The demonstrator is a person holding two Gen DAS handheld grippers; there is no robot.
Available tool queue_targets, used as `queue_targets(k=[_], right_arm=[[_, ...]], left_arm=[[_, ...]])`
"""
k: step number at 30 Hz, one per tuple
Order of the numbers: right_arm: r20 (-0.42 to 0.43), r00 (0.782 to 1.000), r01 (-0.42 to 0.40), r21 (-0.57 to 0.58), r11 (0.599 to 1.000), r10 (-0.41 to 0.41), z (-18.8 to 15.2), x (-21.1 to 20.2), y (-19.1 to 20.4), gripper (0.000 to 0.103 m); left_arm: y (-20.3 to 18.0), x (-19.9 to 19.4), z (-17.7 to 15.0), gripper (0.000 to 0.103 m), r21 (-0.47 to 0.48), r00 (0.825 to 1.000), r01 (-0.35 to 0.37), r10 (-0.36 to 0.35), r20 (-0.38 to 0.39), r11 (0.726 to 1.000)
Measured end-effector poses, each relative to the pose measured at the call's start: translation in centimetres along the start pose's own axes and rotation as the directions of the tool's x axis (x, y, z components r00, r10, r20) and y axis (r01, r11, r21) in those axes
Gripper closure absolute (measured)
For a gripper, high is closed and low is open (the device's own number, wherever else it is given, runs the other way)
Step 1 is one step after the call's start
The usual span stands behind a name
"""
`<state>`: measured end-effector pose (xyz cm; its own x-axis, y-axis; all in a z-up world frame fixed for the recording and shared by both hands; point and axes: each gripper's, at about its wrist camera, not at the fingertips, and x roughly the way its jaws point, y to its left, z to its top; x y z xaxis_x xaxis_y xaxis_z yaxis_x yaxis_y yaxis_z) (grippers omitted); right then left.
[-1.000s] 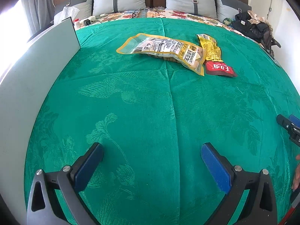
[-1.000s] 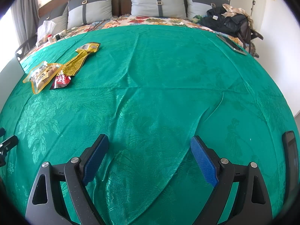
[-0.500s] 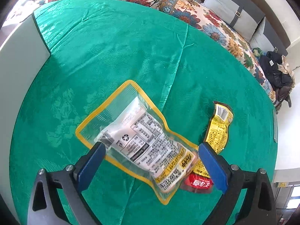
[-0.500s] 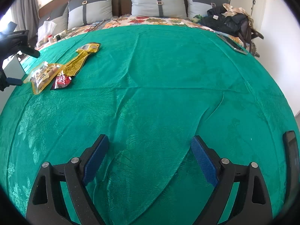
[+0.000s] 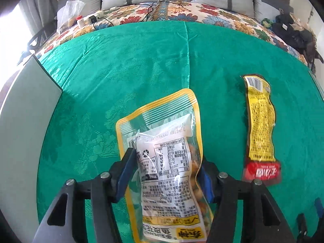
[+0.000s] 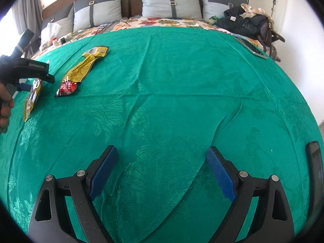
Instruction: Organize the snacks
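A clear pouch of nuts (image 5: 162,121) with a yellow border stands between the blue pads of my left gripper (image 5: 167,158), whose jaws are closing and press on its sides. From the right wrist view the pouch (image 6: 32,97) hangs edge-on under that gripper (image 6: 40,77), held by a hand (image 6: 5,105) at the far left. A long yellow packet with a red end (image 5: 261,121) lies flat to the right of the pouch, also seen as the yellow packet (image 6: 81,70). My right gripper (image 6: 162,154) stands open over bare green cloth (image 6: 182,81).
A pale grey board (image 5: 24,121) stands along the cloth's left edge. Pillows, a plastic bag and a small bottle (image 5: 81,21) sit at the back. A black bag (image 6: 243,22) and a flat tablet (image 6: 251,46) lie at back right; a dark phone (image 6: 316,172) lies near right.
My left gripper moved up to the nut pouch, straddled it and narrowed its jaws onto it; the pouch now stands lengthwise between the pads. The right gripper has not moved.
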<state>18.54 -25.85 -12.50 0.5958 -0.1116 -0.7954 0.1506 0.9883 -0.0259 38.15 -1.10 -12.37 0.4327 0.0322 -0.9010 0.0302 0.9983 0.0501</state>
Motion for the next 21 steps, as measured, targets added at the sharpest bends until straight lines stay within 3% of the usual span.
queue_targets(k=[3,8,10,11,12,13,15,18,21], right_arm=[[0.000,1.000,0.000,0.000,1.000,0.000,0.0,0.0,0.0,0.011],[0.000,1.000,0.000,0.000,1.000,0.000,0.0,0.0,0.0,0.011],[0.000,1.000,0.000,0.000,1.000,0.000,0.0,0.0,0.0,0.011],[0.000,1.000,0.000,0.000,1.000,0.000,0.0,0.0,0.0,0.011],[0.000,1.000,0.000,0.000,1.000,0.000,0.0,0.0,0.0,0.011],[0.000,1.000,0.000,0.000,1.000,0.000,0.0,0.0,0.0,0.011],[0.000,1.000,-0.001,0.000,1.000,0.001,0.0,0.0,0.0,0.011],[-0.001,1.000,-0.003,0.001,1.000,0.003,0.0,0.0,0.0,0.011],[-0.001,1.000,-0.004,0.002,1.000,0.004,0.0,0.0,0.0,0.011]], left_arm=[[-0.1,-2.1,-3.5,0.056,0.144,1.000,0.025,-0.024,-0.009,0.989],[0.4,-5.4,-10.0,0.054,0.252,0.998,0.056,-0.055,-0.009,0.966],[0.2,-6.0,-11.7,0.036,0.283,0.997,0.056,-0.067,0.028,0.957],[0.2,-6.0,-12.3,0.013,0.301,0.998,0.038,-0.053,0.044,0.953],[0.0,-5.8,-12.7,0.000,0.318,0.998,0.000,-0.022,0.064,0.948],[0.2,-5.9,-13.0,0.000,0.319,0.994,-0.017,-0.019,0.108,0.948],[1.1,-5.6,-13.0,0.000,0.287,0.989,0.020,-0.062,0.137,0.958],[3.5,-4.4,-12.2,0.000,0.132,0.981,0.096,-0.116,0.153,0.987],[4.5,-4.1,-12.2,0.000,0.076,0.979,0.092,-0.104,0.173,0.993]])
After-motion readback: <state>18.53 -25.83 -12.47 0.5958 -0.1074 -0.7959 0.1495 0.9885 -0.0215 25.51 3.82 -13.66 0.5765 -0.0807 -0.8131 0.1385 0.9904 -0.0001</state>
